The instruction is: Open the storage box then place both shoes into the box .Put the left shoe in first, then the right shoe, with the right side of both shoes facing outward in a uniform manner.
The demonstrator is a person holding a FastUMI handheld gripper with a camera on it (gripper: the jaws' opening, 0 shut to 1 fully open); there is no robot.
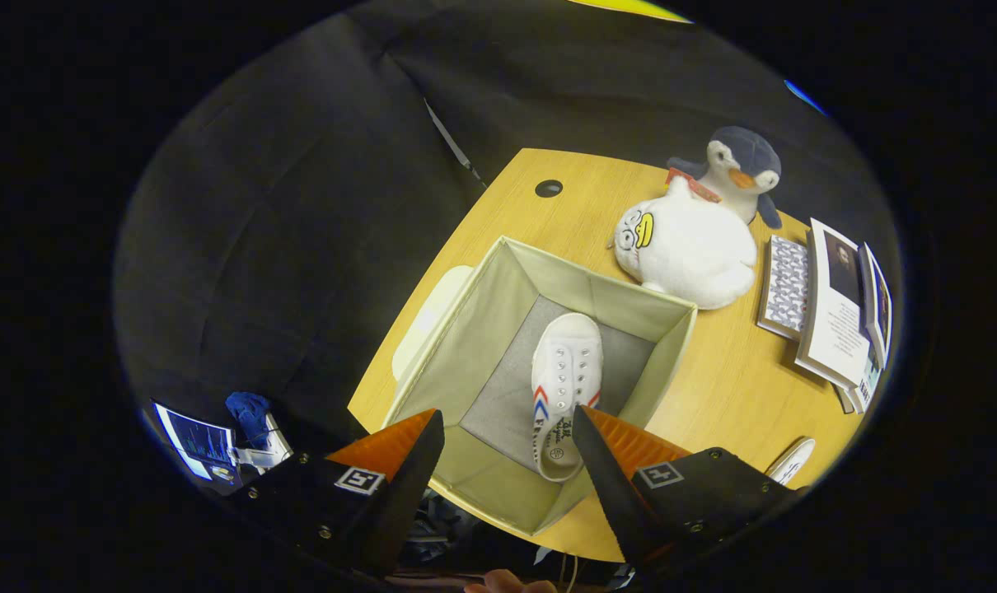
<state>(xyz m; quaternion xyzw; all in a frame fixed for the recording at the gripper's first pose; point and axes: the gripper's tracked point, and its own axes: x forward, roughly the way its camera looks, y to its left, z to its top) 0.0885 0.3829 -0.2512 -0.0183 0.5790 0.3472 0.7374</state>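
I'm looking down past my gripper (507, 428): fingers spread wide apart, holding nothing, touching nothing, hovering above the open storage box (498, 329) on the wooden surface (729, 387). One white shoe (564, 379) lies on the box's grey floor, its heel showing between my fingertips. Beyond the box sit a white plush toy (688, 251) and a penguin plush (741, 169), with books (832, 305) beside them.

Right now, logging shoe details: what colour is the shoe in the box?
White shoe with red-and-blue chevrons, clearest in the gripper view.
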